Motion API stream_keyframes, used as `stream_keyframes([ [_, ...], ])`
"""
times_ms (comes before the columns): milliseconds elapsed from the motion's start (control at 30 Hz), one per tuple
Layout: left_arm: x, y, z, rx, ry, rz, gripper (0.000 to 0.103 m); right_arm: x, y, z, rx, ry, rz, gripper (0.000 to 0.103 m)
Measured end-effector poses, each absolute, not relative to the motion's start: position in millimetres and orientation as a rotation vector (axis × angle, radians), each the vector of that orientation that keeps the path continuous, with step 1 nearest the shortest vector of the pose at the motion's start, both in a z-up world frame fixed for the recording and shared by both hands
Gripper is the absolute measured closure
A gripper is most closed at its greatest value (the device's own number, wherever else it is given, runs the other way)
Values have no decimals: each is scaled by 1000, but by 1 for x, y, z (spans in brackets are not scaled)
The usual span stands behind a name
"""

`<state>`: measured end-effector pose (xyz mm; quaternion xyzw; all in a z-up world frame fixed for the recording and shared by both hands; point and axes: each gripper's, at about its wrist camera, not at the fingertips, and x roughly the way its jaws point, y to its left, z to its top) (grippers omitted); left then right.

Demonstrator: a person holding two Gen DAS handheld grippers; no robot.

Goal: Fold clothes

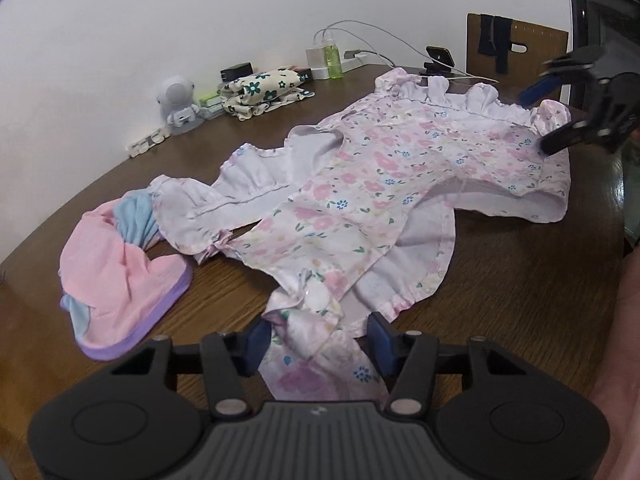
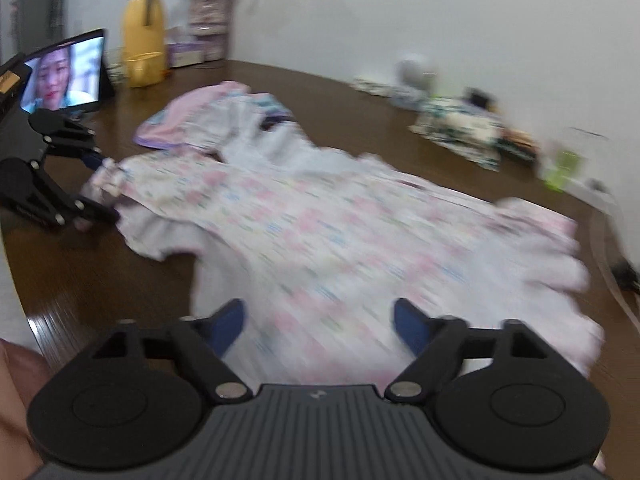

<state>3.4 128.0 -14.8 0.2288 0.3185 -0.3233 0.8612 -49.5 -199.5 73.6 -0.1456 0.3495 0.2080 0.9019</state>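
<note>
Nearest the camera in the left wrist view, the left gripper [image 1: 318, 342] sits at the bottom of the frame with its blue pads spread apart and a bunched end of the floral dress [image 1: 360, 184] lying between them, so the cloth is in the gap but not pinched. The dress itself is spread across the middle of the brown wooden table [image 1: 500, 292], white lining and ruffles showing along its edges. To the lower left, a pink garment [image 1: 120, 280] with purple trim and blue patches lies crumpled, tucked just under the dress's ruffled edge. In the upper right the right gripper [image 1: 536, 124] hangs at the dress's far ruffled corner; its own view is heavily blurred, but its fingers there stand wide apart over the fabric, gripping nothing. Further back in the upper left sit a folded floral cloth [image 1: 260, 94], a small white astronaut figure [image 1: 178, 104] and a green bottle [image 1: 333, 54] by the wall. The right wrist view also shows a lit tablet screen [image 2: 64, 76] and a yellow vase [image 2: 144, 44] in its upper left.
</note>
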Motion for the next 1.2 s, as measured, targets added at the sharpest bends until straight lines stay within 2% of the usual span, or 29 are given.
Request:
stream_keyframes([
  [67, 8, 126, -14, 466, 685, -694, 75, -64, -218, 77, -290, 715, 362, 0],
  [100, 11, 126, -13, 448, 705, -703, 93, -68, -226, 78, -275, 712, 329, 0],
  [367, 32, 143, 9, 89, 920, -690, 94, -64, -289, 65, -114, 750, 169, 0],
  [567, 37, 161, 26, -100, 995, -665, 94, -46, -310, 42, -73, 805, 163, 0],
  [767, 45, 178, 27, -230, 1061, -643, 91, -33, -322, 22, -82, 840, 150, 0],
  [967, 58, 177, 16, -160, 1097, -508, 91, -27, -329, 21, -91, 835, 141, 0],
  [1067, 56, 168, 15, -51, 1086, -447, 80, -25, -329, 20, -95, 840, 138, 0],
  [1133, 48, 160, 20, 71, 1049, -381, 53, -25, -329, 20, -94, 842, 139, 0],
  [1200, 38, 155, 32, 158, 981, -346, 50, -25, -329, 20, -91, 842, 140, 0],
])
